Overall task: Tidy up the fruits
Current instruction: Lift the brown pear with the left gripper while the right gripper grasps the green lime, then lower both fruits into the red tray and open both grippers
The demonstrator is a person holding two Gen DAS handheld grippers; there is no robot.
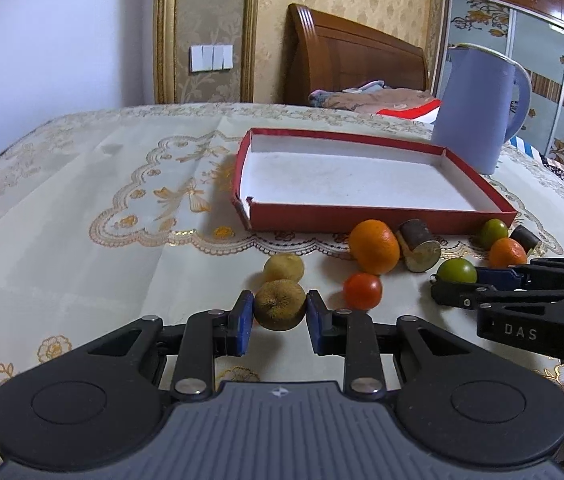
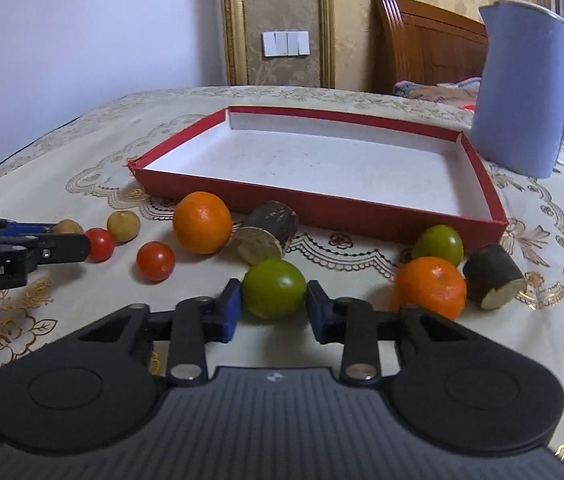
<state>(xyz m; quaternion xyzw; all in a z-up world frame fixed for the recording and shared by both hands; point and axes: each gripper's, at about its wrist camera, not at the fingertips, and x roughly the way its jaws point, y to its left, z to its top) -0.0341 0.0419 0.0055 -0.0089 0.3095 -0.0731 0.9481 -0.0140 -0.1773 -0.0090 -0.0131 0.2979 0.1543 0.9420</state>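
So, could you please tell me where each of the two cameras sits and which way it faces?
Left wrist: on the left claw, looking forward and down over the table at the red tray; its own fingers clamp a brown fruit, and the right claw enters from the right.
Right wrist: on the right claw, facing the same tray; its fingers clamp a green fruit, and the left claw enters from the left.
Shared: tray, blue jug, oranges, tomatoes, both claws.
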